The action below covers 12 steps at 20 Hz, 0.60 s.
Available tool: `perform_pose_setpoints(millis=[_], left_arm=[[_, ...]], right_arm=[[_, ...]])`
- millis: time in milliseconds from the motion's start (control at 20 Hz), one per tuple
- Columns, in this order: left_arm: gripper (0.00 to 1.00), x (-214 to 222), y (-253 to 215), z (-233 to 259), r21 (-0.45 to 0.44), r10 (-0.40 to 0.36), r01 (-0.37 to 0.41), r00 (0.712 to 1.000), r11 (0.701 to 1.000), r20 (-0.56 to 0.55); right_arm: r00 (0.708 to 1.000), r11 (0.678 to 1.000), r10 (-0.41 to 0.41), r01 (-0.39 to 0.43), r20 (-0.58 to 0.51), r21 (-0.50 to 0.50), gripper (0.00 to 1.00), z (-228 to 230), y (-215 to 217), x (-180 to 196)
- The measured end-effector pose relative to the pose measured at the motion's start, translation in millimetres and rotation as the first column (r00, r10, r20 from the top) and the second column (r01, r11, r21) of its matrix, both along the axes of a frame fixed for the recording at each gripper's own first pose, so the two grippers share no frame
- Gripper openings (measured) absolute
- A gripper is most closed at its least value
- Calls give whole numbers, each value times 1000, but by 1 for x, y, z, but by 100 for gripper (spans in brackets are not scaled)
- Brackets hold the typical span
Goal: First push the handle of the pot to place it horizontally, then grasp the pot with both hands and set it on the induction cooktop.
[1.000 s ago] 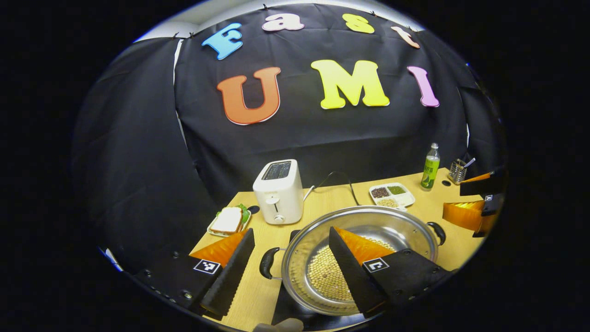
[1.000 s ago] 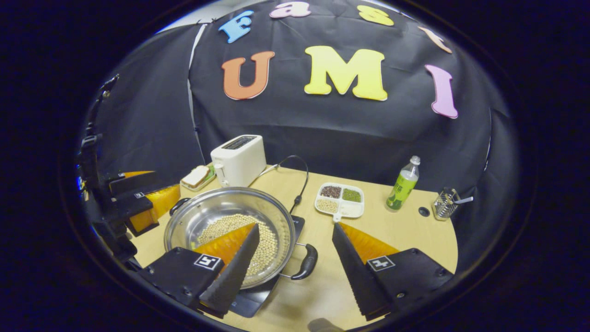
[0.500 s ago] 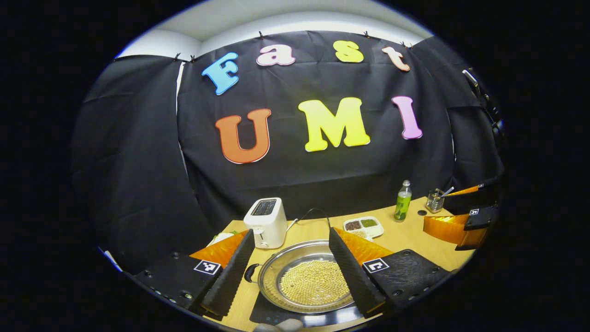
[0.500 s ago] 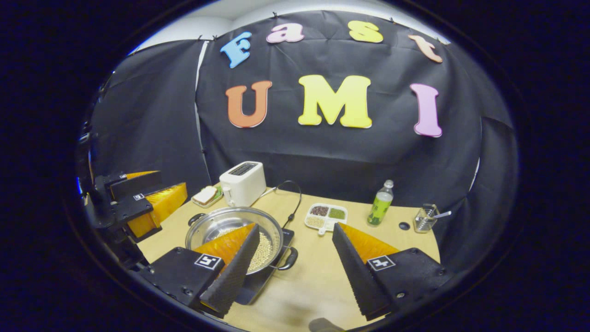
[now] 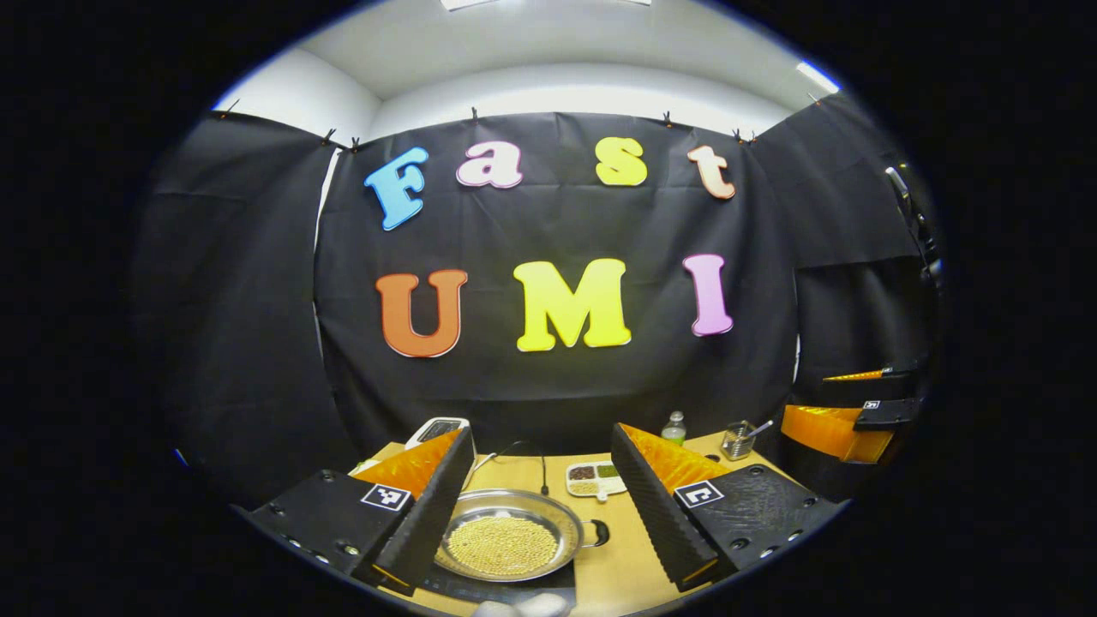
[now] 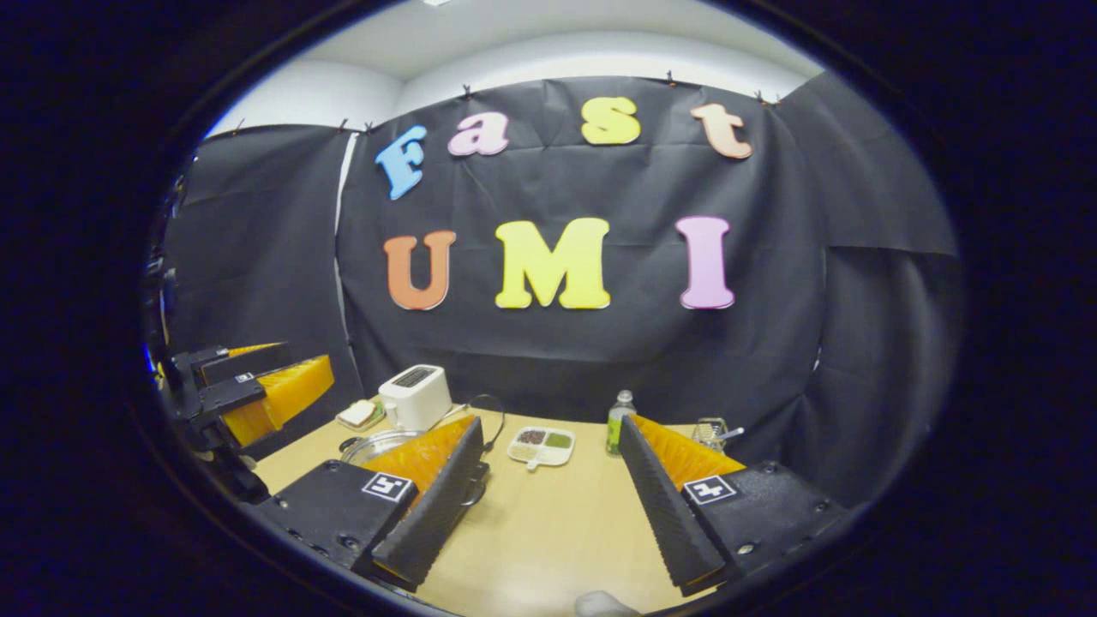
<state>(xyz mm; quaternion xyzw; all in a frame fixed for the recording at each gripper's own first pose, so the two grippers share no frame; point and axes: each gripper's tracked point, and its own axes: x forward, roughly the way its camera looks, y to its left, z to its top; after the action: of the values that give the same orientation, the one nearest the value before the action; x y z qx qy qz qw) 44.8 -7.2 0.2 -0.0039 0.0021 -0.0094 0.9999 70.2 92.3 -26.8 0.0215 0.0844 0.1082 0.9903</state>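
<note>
The pot [image 5: 507,542], with pale beans across its bottom, sits on the dark induction cooktop [image 5: 480,590] near the front of the counter [image 5: 613,566], one black handle [image 5: 598,533] pointing sideways. The left tool [image 5: 542,499] hangs above and back from it, fingers spread wide and grasping nothing. The right tool [image 6: 548,490] is likewise released and empty, over bare counter beside the pot. Behind stand a toaster [image 6: 415,397], a divided dish [image 6: 541,445], a green bottle [image 6: 619,422] and a wire holder [image 5: 737,440].
</note>
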Motion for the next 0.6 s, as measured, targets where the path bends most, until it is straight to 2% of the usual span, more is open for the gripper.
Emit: perform_pose_setpoints(millis=[150,350,450,600], left_arm=[[96,-13,-18,23,38,-9,8,999,999,33],[96,-26,-43,44,19,-31,30,998,999,60],[96,-32,-49,52,26,-33,31,997,999,70],[96,-34,-62,56,27,-46,45,996,999,73]], right_arm=[[997,998,-59,57,42,37,100,23,-44,-15],[983,986,-156,150,95,70,99,43,-105,-33],[973,979,-195,187,126,77,96,52,-129,-39],[961,972,-229,218,154,82,98,64,-152,-47]])
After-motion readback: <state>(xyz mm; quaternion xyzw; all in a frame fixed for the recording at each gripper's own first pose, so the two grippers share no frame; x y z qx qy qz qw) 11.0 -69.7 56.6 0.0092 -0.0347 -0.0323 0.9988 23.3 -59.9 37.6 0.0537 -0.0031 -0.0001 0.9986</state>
